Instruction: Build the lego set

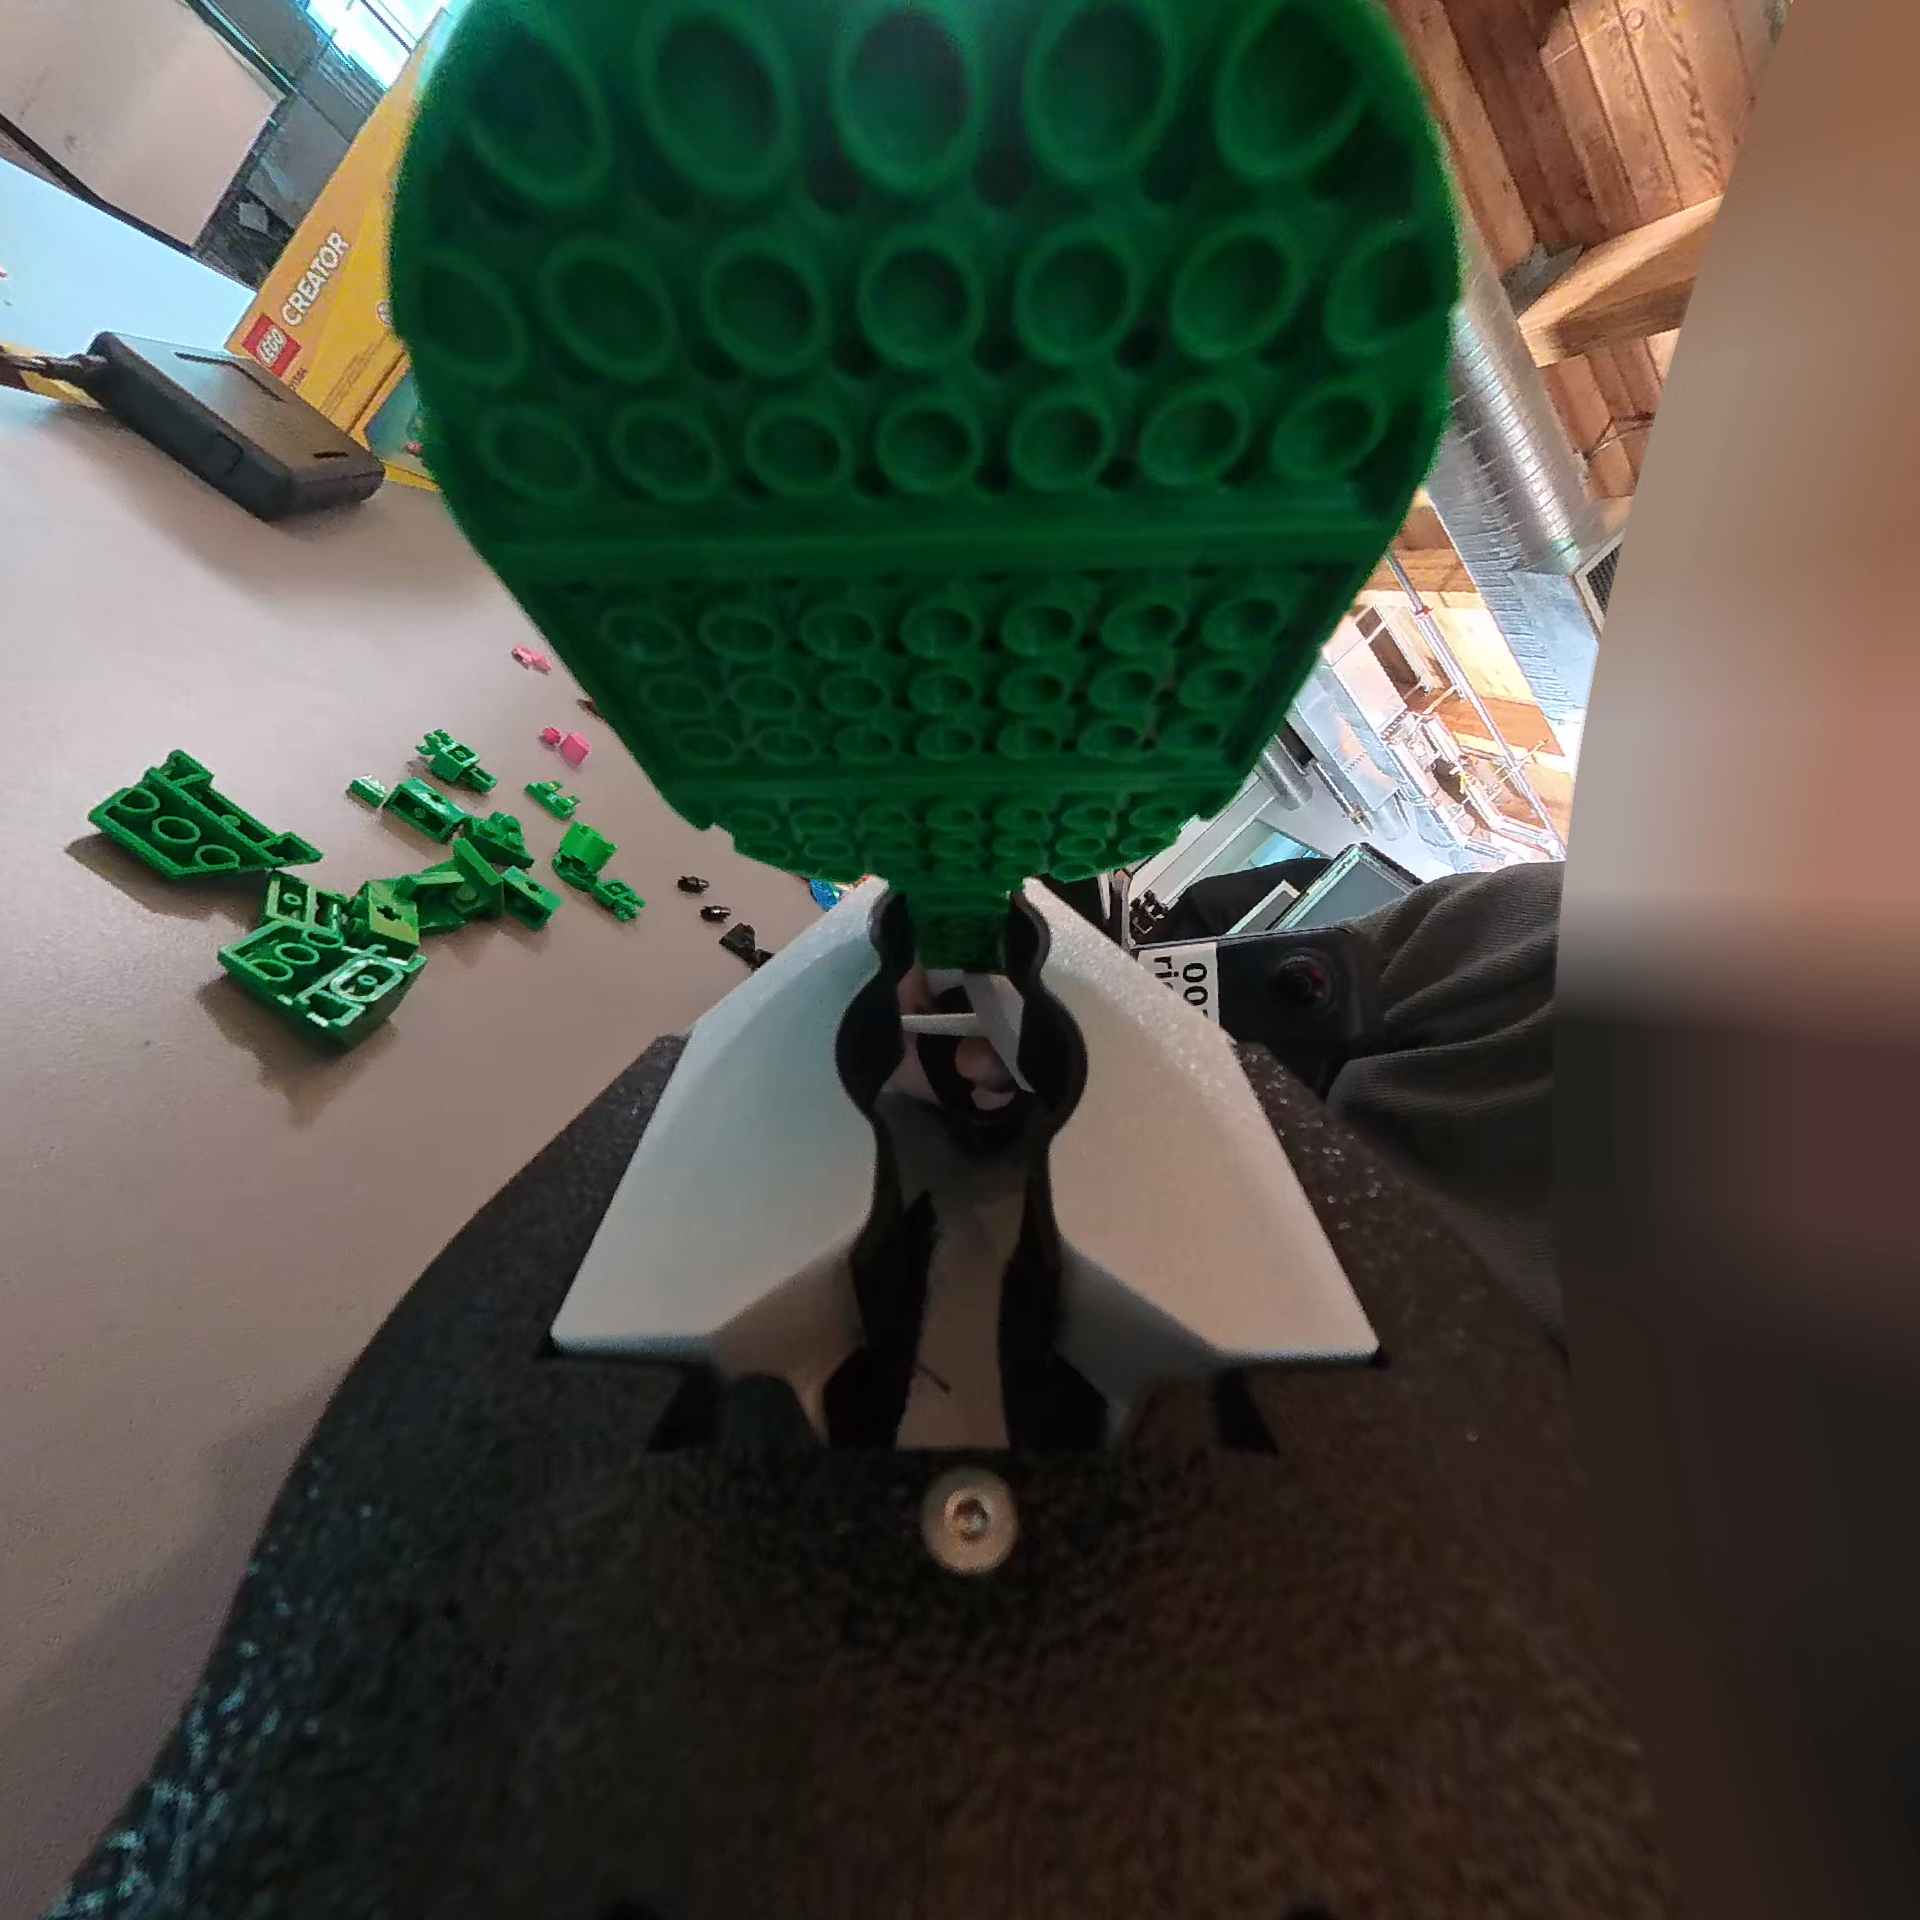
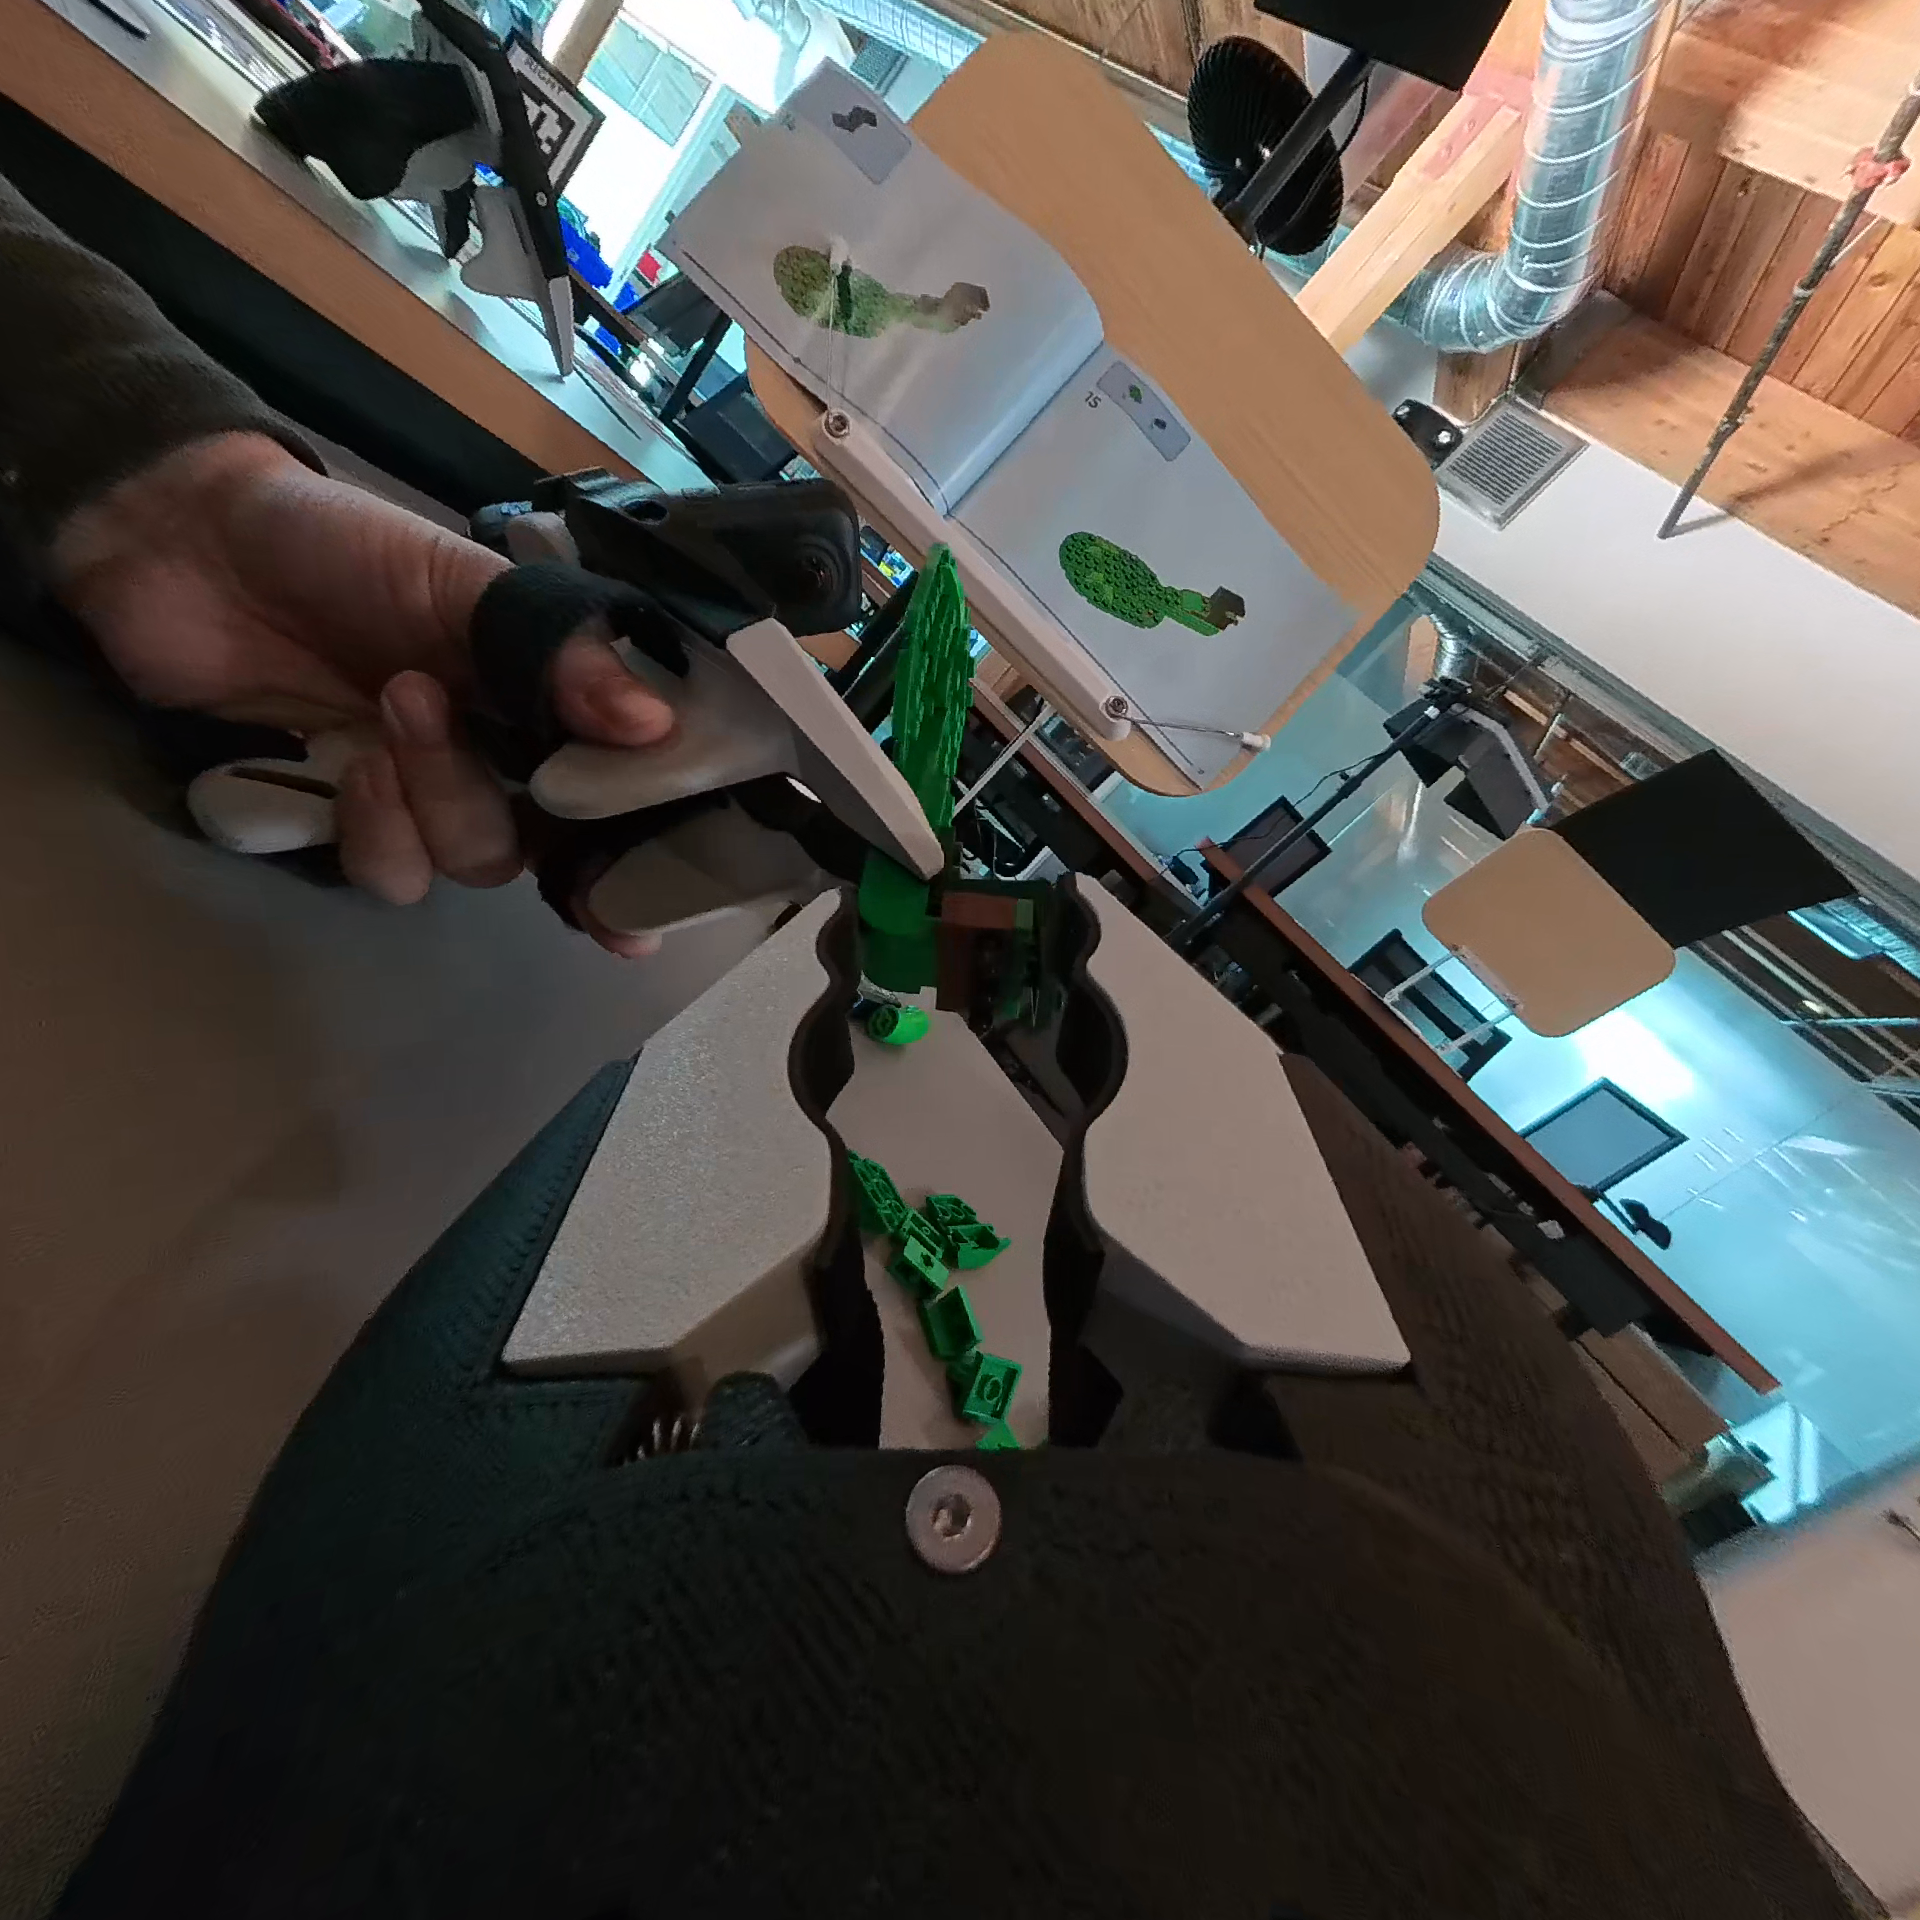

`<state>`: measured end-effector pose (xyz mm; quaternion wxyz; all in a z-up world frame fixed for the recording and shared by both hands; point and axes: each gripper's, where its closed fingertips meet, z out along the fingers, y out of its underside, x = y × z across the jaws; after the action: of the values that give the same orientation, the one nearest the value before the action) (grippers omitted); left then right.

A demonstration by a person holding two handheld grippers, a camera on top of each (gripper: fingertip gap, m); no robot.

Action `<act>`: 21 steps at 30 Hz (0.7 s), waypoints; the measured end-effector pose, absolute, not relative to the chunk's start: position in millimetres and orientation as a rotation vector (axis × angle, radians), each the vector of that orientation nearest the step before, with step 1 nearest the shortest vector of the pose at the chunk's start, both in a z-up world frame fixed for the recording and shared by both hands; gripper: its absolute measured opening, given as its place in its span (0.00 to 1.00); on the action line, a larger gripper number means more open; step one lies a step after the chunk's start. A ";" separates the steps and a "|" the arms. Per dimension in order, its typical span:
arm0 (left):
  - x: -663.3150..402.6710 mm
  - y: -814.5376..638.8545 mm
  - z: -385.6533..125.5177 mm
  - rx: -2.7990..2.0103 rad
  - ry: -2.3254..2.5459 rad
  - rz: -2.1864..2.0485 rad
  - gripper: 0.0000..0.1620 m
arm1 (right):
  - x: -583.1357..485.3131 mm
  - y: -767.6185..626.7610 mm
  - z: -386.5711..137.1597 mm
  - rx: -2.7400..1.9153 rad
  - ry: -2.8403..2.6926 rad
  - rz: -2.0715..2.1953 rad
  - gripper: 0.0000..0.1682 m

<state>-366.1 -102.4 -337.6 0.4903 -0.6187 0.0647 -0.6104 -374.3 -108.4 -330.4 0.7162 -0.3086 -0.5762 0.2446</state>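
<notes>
A: Right up close, our left gripper (image 1: 961, 925) had its fingers pinched on the narrow end of the green plate assembly (image 1: 925, 416), whose underside of round tubes filled the left wrist view.

B: Yes, and our right gripper (image 2: 961, 935) had its fingers spread around the other end, the brown and dark green block cluster (image 2: 987, 935). We could not tell whether its pads were touching the blocks.

A: From the right wrist view the plate stood on edge in the air, above the desk (image 1: 208, 1143), with the person's hand (image 2: 312, 665) working the left gripper's handle.

B: Below, the loose green bricks (image 1: 343, 894) lay scattered on the desk, well apart from the held piece. A few small pink pieces (image 1: 566, 741) and black pieces (image 1: 717, 914) sat just beyond them.

A: Farther toward the desk's far edge we saw a black flat device (image 1: 229, 436) lying just beside the yellow set box (image 1: 332, 301).

B: And beyond the plate in the right wrist view, the open instruction booklet (image 2: 997, 436) was clipped to a wooden board (image 2: 1247, 312), showing green build pictures. A spare gripper (image 2: 447, 135) rested on a far counter.
</notes>
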 end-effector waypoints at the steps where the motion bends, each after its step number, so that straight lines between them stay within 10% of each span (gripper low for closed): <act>1: -366.1 -102.4 -337.6 -1.502 0.157 -1.483 0.09 | -374.3 -108.4 -330.4 -0.686 -1.273 0.542 0.21; 21: -358.6 -102.3 -341.4 -1.548 0.161 -1.555 0.14 | -374.2 -105.0 -328.7 -0.675 -1.247 0.541 0.21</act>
<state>-358.6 -102.3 -341.4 0.4535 -0.6270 0.0653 -0.6300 -374.2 -105.0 -328.7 0.7258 -0.3059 -0.5652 0.2454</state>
